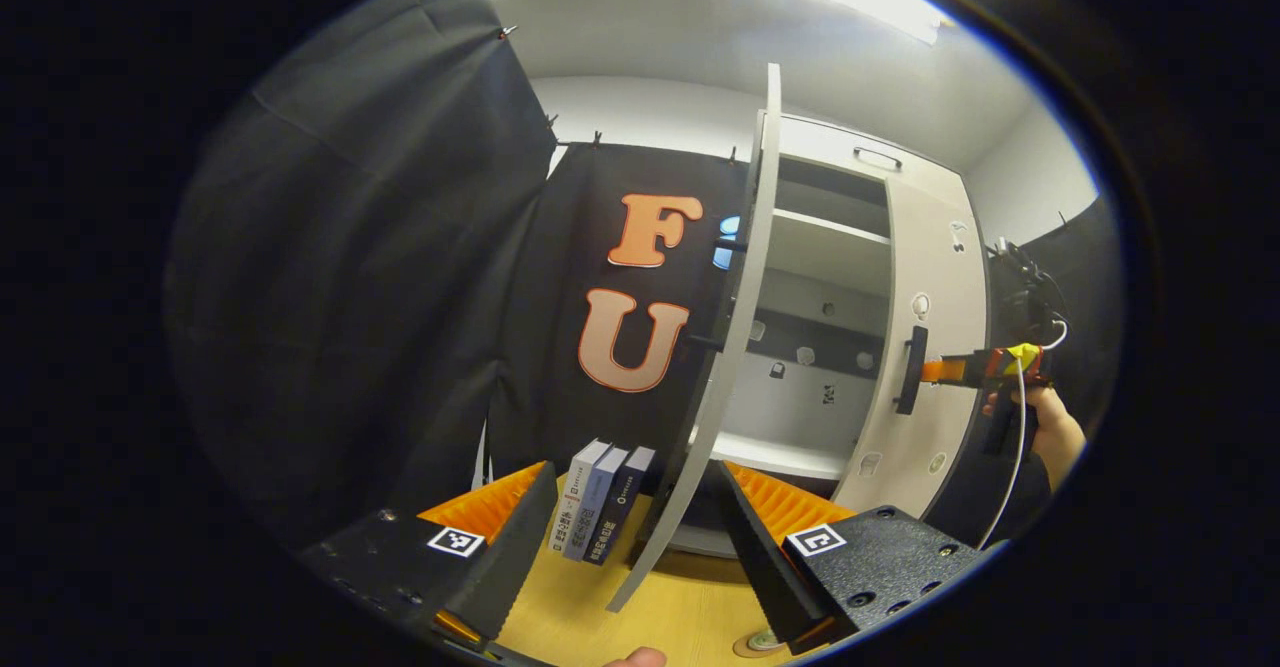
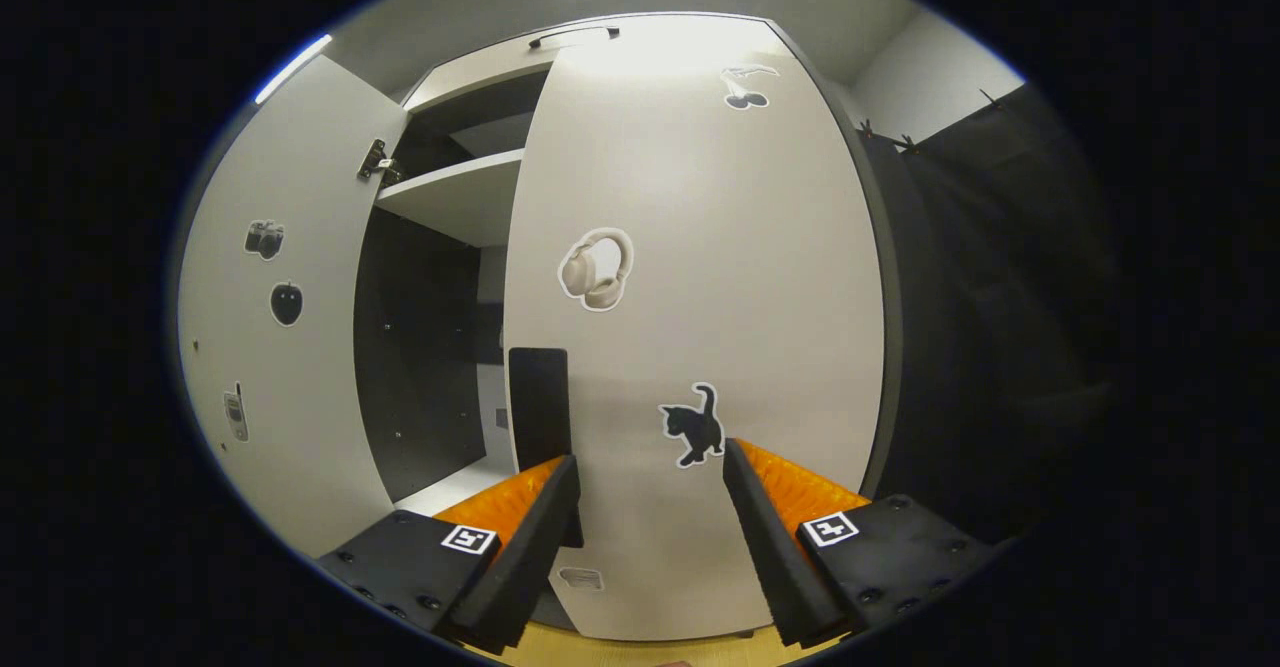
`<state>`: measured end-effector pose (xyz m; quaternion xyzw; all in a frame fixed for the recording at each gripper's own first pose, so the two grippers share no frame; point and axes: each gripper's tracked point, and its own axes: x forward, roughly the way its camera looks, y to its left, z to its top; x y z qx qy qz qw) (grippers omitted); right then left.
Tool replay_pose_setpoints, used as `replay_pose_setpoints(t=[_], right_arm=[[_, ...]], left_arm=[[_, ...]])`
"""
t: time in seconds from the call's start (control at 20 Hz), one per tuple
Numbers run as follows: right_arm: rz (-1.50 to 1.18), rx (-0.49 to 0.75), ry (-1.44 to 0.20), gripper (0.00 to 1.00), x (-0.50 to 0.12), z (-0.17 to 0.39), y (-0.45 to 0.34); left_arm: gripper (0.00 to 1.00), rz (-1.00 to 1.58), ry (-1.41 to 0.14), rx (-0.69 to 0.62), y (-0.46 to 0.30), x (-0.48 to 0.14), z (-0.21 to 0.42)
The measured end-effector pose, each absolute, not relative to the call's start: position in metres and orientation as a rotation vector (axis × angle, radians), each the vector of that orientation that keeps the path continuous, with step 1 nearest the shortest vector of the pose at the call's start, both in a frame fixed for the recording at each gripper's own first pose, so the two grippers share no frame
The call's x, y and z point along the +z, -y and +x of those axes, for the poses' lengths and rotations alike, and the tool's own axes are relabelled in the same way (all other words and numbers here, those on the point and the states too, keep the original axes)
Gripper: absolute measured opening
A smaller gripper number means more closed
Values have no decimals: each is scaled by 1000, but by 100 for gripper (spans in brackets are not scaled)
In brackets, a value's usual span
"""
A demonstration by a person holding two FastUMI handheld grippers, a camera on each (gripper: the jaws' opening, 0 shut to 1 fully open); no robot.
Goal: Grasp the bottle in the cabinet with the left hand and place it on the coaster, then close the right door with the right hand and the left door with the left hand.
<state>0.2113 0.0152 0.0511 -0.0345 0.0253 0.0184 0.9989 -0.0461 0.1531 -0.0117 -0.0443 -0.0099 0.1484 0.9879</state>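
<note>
In the left gripper view, the left gripper [image 1: 635, 537] is spread wide, grasping nothing, and the left door [image 1: 735, 347] stands edge-on between its fingers, swung well open. Three books [image 1: 603, 499] stand upright on the wooden tabletop [image 1: 660, 617] just left of that door. Beyond it the cabinet [image 1: 820, 277] shows bare white shelves. Farther right, the right gripper [image 1: 945, 371], held by a hand [image 1: 1050, 427], sits at the black handle [image 1: 911, 369] of the right door [image 1: 925, 347]. In the right gripper view its fingers are parted (released) close to that door's face, near a cat sticker [image 2: 692, 425]. A round rim [image 1: 762, 641] at the bottom edge may be the coaster, but it is mostly hidden.
</note>
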Motion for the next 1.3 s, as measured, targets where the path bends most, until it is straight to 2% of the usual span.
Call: replay_pose_setpoints(t=[0.25,0.3,0.35,0.45,0.8,0.95,1.0,1.05,1.3], right_arm=[[-57,38,-44,95,54,142,-4],[-48,44,-38,95,56,129,-3],[-37,47,-36,95,57,115,-2],[-14,39,-27,95,58,88,5],[-46,-11,-18,95,55,13,31],[-13,-17,-16,95,49,-6,40],[-5,-27,-23,95,45,-12,45],[1,-37,-26,95,42,-15,49],[-9,-79,-31,95,32,-25,72]], left_arm=[[95,-147,69,280,-189,31,-8],[98,-143,77,291,-199,39,0],[95,-125,88,301,-209,47,8],[95,-73,98,310,-221,58,25],[94,37,109,272,-208,77,72],[94,27,102,289,-212,78,83],[91,34,111,296,-213,80,86],[94,42,119,303,-213,83,86],[93,156,124,286,-197,89,88]])
